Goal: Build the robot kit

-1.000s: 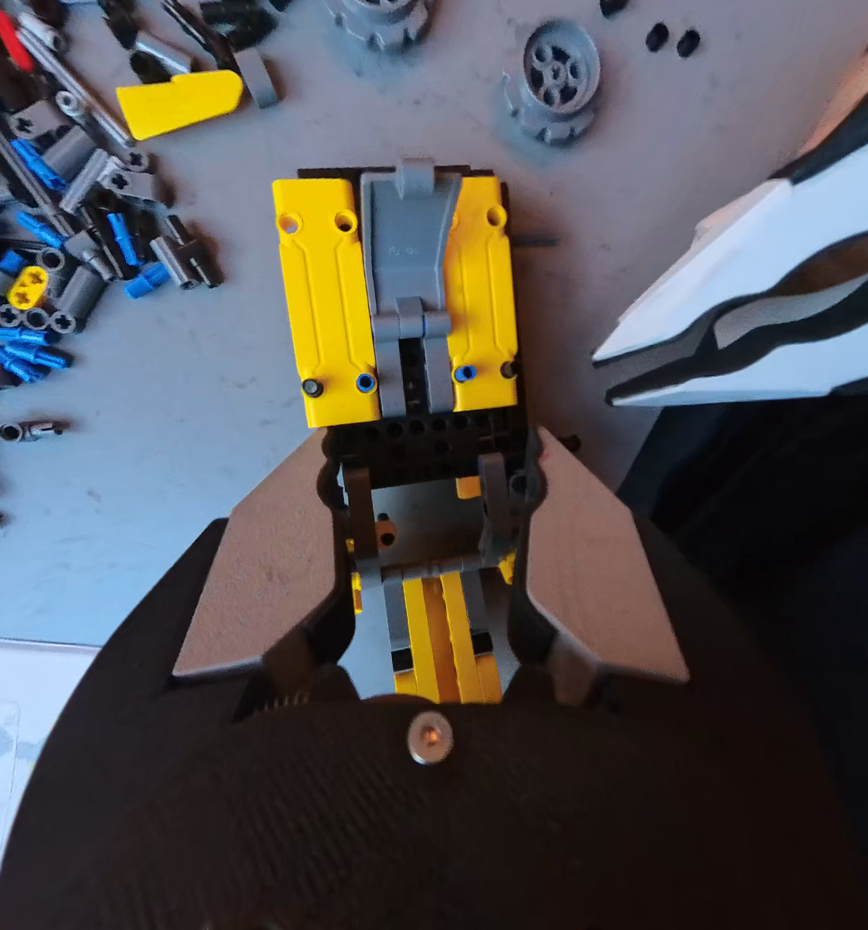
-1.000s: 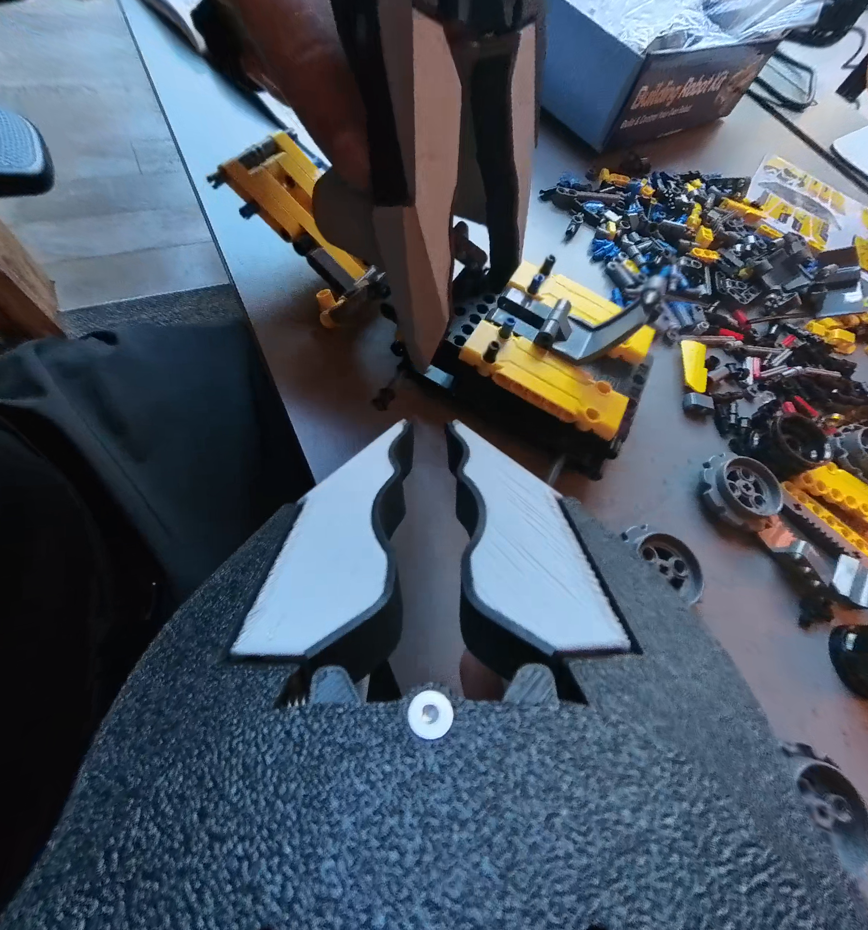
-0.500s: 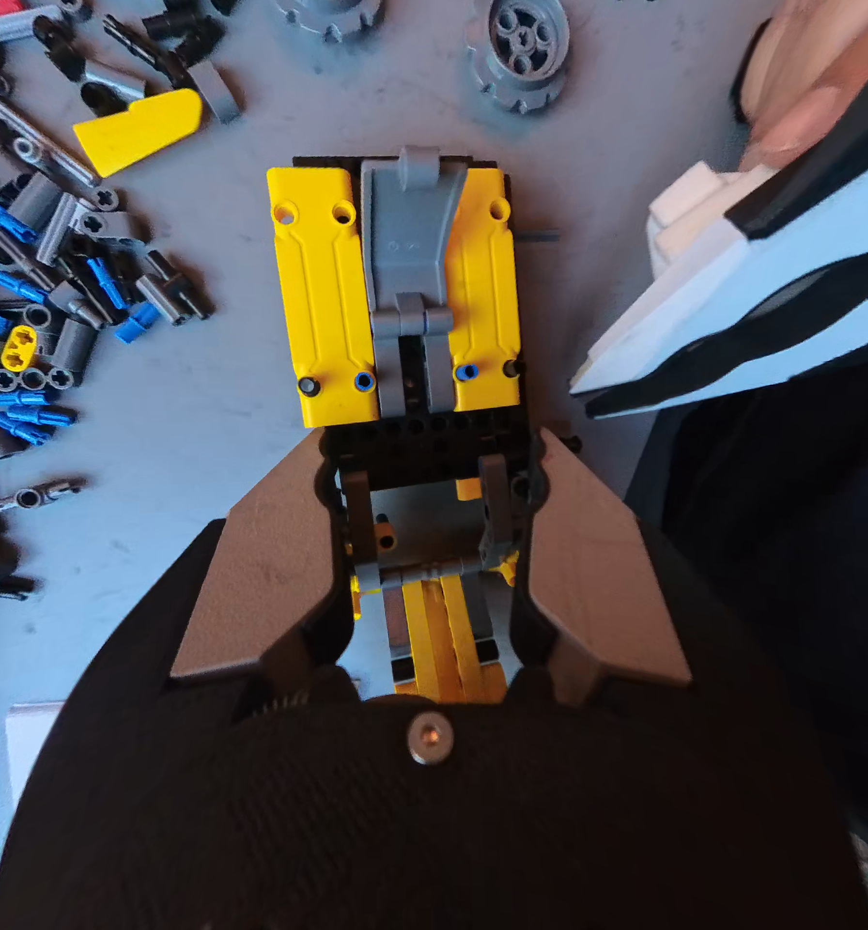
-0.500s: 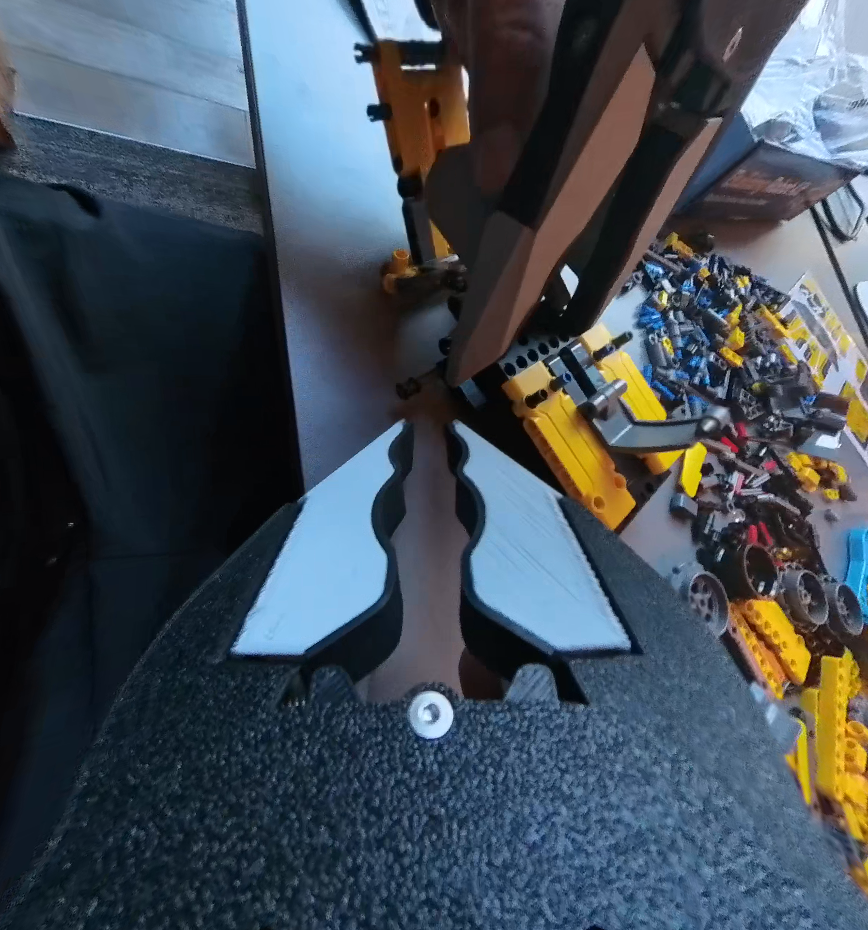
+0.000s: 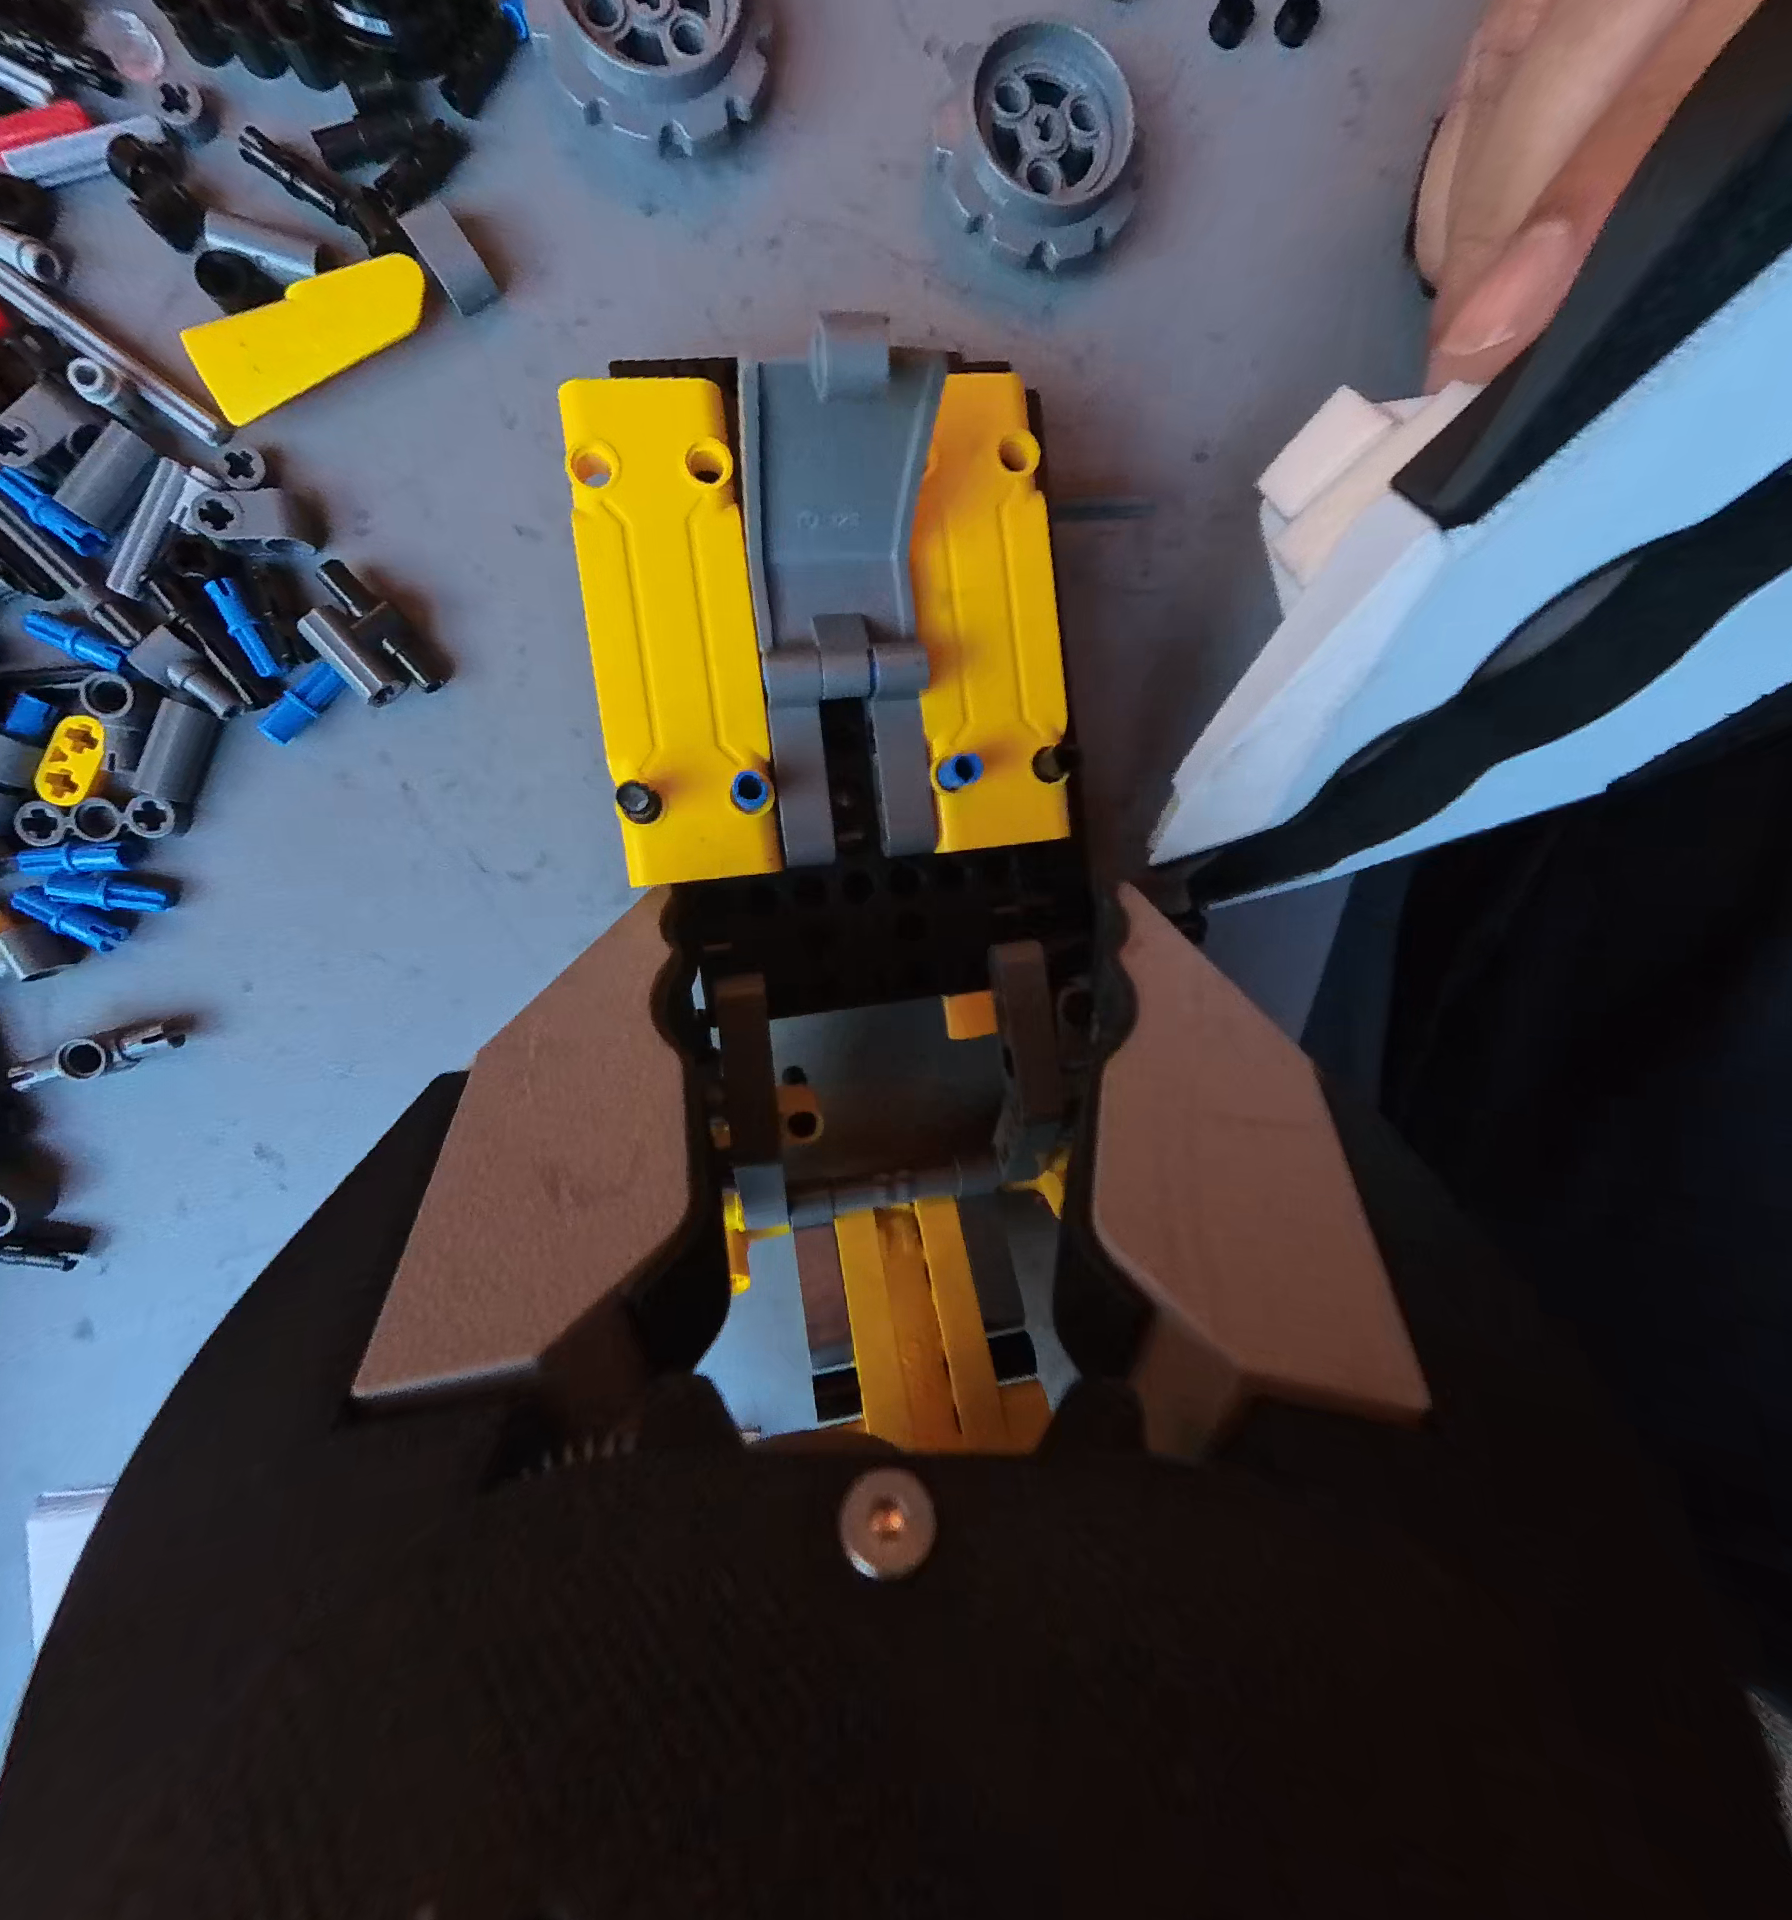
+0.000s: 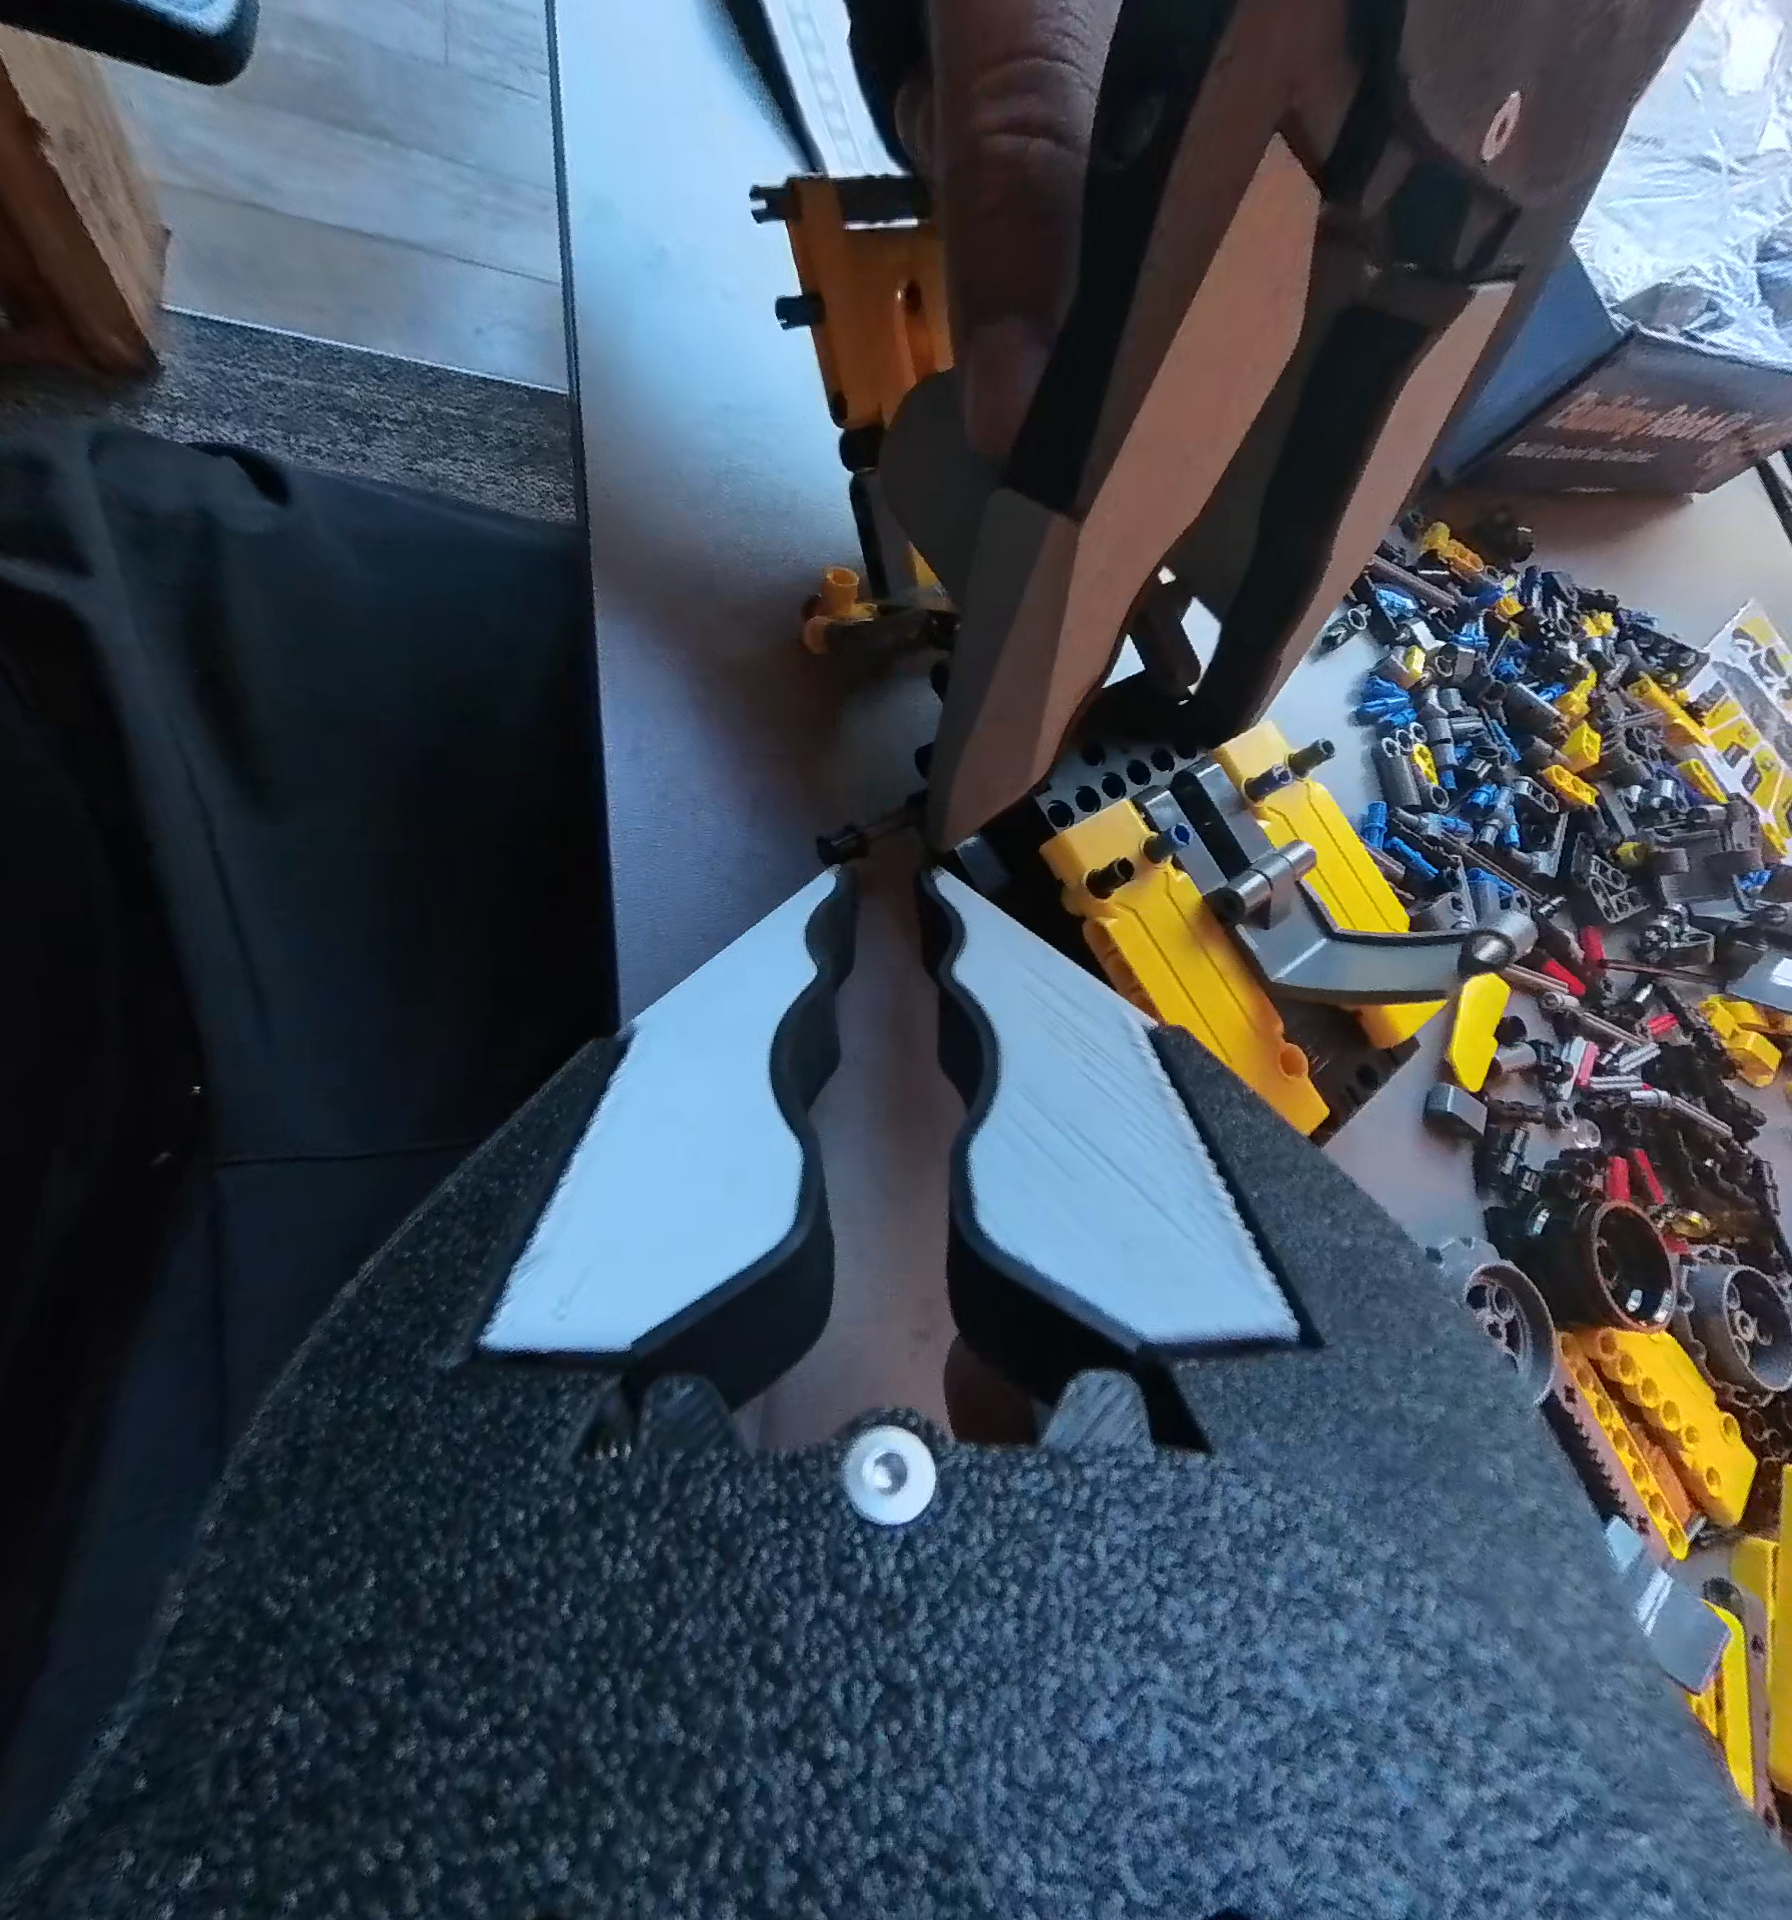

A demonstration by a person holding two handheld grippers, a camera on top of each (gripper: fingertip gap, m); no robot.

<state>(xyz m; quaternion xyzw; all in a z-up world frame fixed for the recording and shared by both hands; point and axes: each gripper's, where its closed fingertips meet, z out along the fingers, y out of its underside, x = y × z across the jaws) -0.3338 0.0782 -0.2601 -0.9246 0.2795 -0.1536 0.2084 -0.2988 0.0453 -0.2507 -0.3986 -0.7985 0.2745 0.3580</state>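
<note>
Grey tabletop (image 5: 404, 935) carries a yellow and grey brick model (image 5: 819, 644), with loose pieces (image 5: 92, 675) scattered to the left of the left tongs (image 5: 892, 935). Those tongs point steeply down and clamp the model's black frame from both sides, seemingly to keep it steady on the table. The right tongs (image 6: 887, 883) lie low and nearly level, empty, their tips a narrow gap apart, just beside a small black pin (image 6: 866, 831) sticking out of the model's near corner.

right gripper (image 5: 1172, 878) nearer model (image 5: 819, 623) (tips beside it)
</note>
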